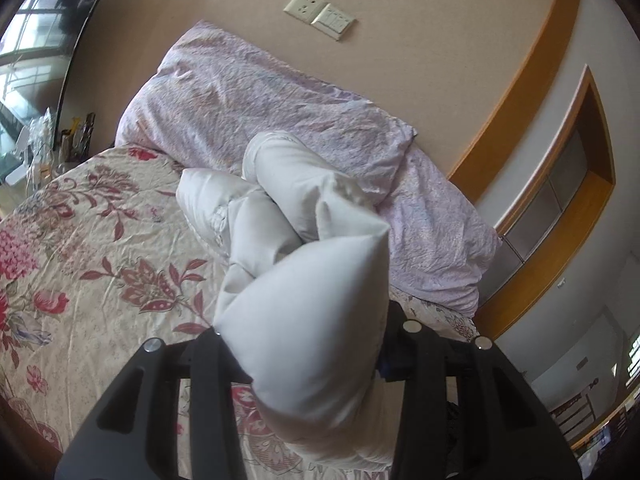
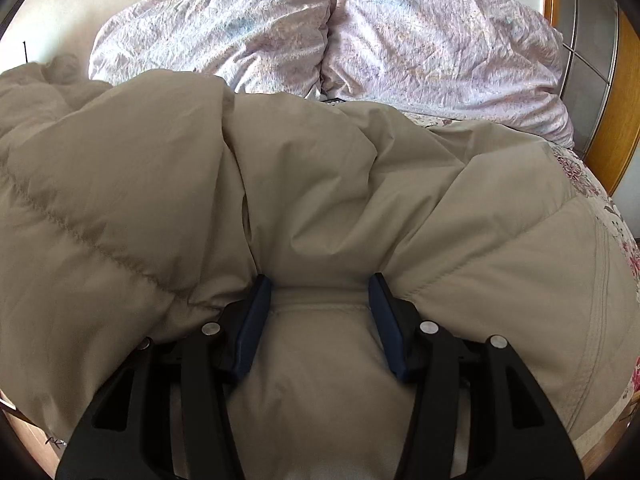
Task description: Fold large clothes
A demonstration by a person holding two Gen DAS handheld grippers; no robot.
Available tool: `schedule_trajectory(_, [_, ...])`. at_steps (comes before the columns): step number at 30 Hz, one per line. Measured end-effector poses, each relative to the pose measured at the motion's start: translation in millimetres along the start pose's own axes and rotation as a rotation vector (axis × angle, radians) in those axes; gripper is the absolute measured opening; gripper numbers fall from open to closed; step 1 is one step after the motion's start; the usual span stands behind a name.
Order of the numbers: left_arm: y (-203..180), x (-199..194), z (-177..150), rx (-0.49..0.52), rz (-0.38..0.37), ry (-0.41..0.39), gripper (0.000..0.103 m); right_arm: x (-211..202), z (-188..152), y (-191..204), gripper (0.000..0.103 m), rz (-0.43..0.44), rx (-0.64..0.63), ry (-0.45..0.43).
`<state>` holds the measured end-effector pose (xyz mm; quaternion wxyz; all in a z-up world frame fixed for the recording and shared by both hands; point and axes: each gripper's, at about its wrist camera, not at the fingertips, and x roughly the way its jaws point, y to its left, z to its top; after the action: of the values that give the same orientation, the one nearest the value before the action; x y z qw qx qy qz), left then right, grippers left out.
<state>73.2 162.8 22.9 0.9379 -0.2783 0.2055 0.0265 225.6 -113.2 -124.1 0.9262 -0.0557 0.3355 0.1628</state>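
A bed with a floral bedspread (image 1: 92,240) fills the left of the left wrist view; behind it, a beige wall with a socket plate (image 1: 320,14) takes the upper centre, and two lilac crinkled pillows (image 1: 256,108) are propped against that wall across the middle. Wooden trim and a recessed cabinet are seen at the right edge.

In the left wrist view, a puffy padded jacket (image 1: 316,320) is seen as a pale bunched mass that rises from the lower centre toward the pillows. A thick fold of it is wedged between the fingers of the left gripper (image 1: 312,356); the jaws appear clamped on this fold, though the pads are mostly hidden by the fabric. From these fingers the garment runs forward and up, away from the camera.

In the right wrist view, the same jacket (image 2: 200,200) is spread wide across the frame from left edge to right edge, in a tan tone, in front of the pillows (image 2: 400,48). A quilted seam is held between the blue pads (image 2: 256,324) of the right gripper (image 2: 320,304); the fingers are set moderately apart with padded cloth pinched between them, so the grasp is judged to be firm.

The long axis of the garment lies crosswise to the right gripper and lengthwise ahead of the left. Both grippers are already on the cloth, so neither is judged nearer. The coming fold is judged to turn on the bulk lying ahead of both pairs of fingers, toward the pillows.
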Motion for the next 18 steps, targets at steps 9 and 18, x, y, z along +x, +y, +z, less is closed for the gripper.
schedule_trajectory(9, [-108.2,25.1,-4.2,0.18,-0.181,0.006,0.043,2.7,-0.8,-7.0,0.054,0.039,0.019,-0.002])
schedule_trajectory(18, [-176.4,55.5,-26.6,0.245,-0.304,0.057,0.047,-26.0,-10.5,-38.0,0.054,0.097,0.033,-0.049])
